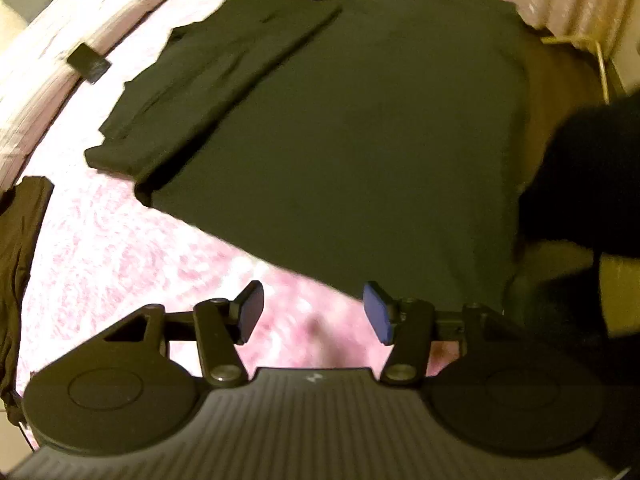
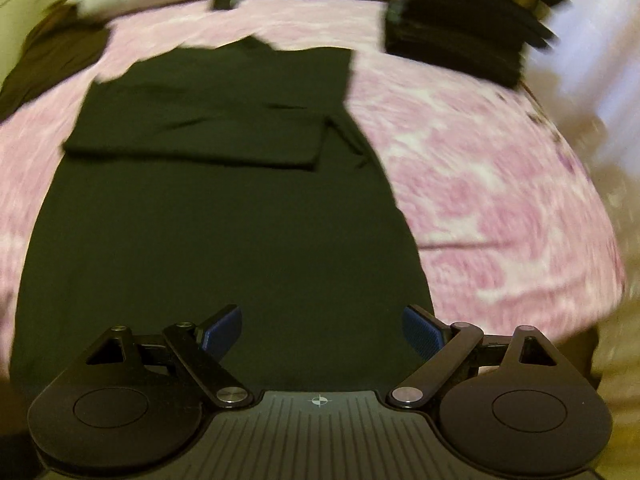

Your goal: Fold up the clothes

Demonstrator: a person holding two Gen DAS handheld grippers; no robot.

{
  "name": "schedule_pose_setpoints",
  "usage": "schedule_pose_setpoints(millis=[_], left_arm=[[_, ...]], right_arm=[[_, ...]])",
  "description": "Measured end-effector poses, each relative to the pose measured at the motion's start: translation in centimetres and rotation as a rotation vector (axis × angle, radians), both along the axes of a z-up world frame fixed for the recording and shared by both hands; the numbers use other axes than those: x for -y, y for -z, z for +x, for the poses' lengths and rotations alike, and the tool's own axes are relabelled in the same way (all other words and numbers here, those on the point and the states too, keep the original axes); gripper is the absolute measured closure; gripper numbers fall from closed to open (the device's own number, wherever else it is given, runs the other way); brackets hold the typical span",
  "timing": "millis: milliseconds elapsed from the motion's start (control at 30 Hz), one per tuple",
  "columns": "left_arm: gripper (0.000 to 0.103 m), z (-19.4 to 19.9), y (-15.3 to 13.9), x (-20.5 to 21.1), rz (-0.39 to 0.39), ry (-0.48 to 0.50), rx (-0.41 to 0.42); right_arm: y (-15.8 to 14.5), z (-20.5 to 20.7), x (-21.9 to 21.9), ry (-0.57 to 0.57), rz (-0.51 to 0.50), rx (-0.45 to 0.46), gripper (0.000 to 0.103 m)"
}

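Dark garment (image 2: 224,220) flat ahead — both grippers clear, empty.

My left tongs' camera looks steeply down past its fingers, with the dark shirt (image 1: 340,128) ahead and to the right on the pink bedspread (image 1: 120,260). My right tongs' camera tilts down likewise, close above the same shirt (image 2: 208,220), bedspread to the right. Both views share shirt and bedspread.

Black shirt (image 2: 200,220) on pink (mottled white) bedspread (image 2: 480,160).
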State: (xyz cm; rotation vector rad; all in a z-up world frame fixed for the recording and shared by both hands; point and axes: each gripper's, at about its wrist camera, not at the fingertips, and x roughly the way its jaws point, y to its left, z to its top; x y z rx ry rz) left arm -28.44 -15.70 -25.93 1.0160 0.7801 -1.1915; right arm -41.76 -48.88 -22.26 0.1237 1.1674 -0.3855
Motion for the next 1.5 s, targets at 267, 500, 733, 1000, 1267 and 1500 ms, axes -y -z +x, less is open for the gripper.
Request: schedule_pose_setpoints(millis=[267, 500, 733, 1000, 1267, 1500], left_arm=[[0.041, -7.6, 0.4, -0.4, 0.038, 0.106, 0.024], [0.039, -14.5, 4.7, 2.4, 0.162, 0.194, 0.151], [0.065, -15.0, 7.6, 3.9, 0.236, 0.207, 0.263], [0.095, -11.2, 2.0, 4.4, 0.137, 0.094, 0.196], [0.095, -5.1, -1.4, 5.9, 0.061, -0.112, 0.049], [0.095, -3.0, -3.5, 6.3, 0.026, -0.217, -0.060]], right_arm=[[4.5, 1.7, 0.0, -0.343, 0.009, -0.055, 0.010], [7.9, 1.0, 1.3, -0.496, 0.060, -0.035, 0.010], [9.2, -2.2, 4.3, -0.416, 0.050, -0.049, 0.010], [8.3, -5.4, 4.9, -0.334, 0.056, -0.013, 0.010], [8.9, -7.6, -1.8, -0.666, 0.007, 0.067, 0.010], [12.0, -8.0, -7.4, -0.829, -0.118, 0.168, 0.010]])
